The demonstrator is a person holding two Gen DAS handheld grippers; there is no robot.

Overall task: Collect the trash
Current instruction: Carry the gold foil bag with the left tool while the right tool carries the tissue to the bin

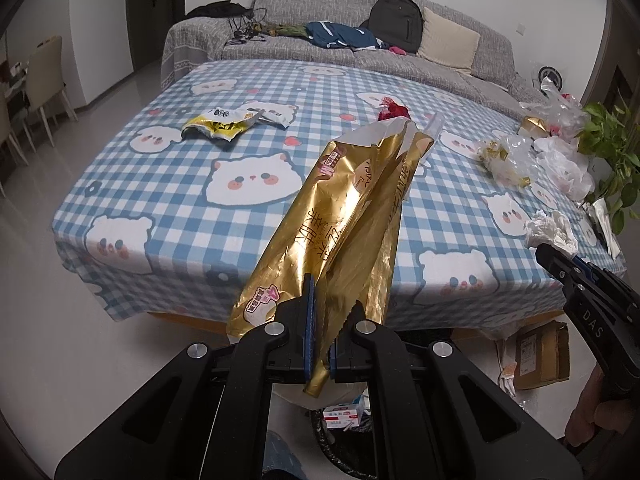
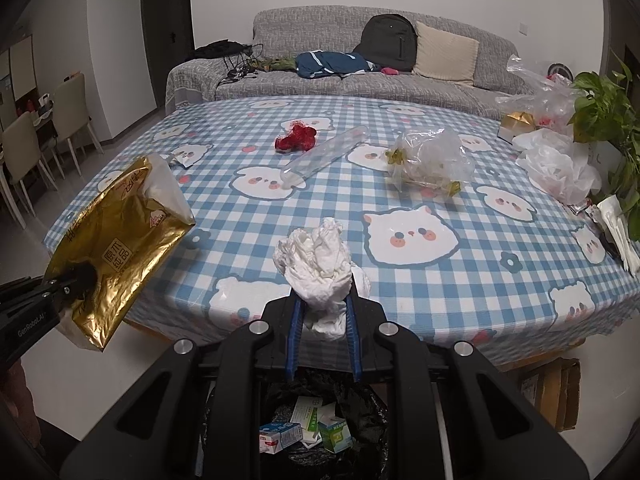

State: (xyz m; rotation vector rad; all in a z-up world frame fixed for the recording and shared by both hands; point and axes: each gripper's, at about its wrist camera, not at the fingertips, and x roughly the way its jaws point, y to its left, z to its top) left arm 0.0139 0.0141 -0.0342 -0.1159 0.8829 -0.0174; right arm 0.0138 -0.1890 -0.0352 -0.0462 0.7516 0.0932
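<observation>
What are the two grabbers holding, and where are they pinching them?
The left gripper pinches the gold wrapper at its bottom end. The right gripper squeezes the crumpled white tissue around its lower part.

**Camera positions, two wrist views**

Left wrist view: looks forward along my left gripper (image 1: 322,332), off the near edge of the blue-and-white checked tablecloth with cartoon faces (image 1: 180,184), facing the grey fabric sofa (image 1: 304,4). My right gripper (image 1: 556,258) enters at its right edge.

Right wrist view: looks along my right gripper (image 2: 322,312), same facing, close above the black-lined trash bin (image 2: 360,408). My left gripper (image 2: 76,280) shows at its left edge.

Shared: cloth, sofa, bin, red mesh bundle (image 2: 296,138).
</observation>
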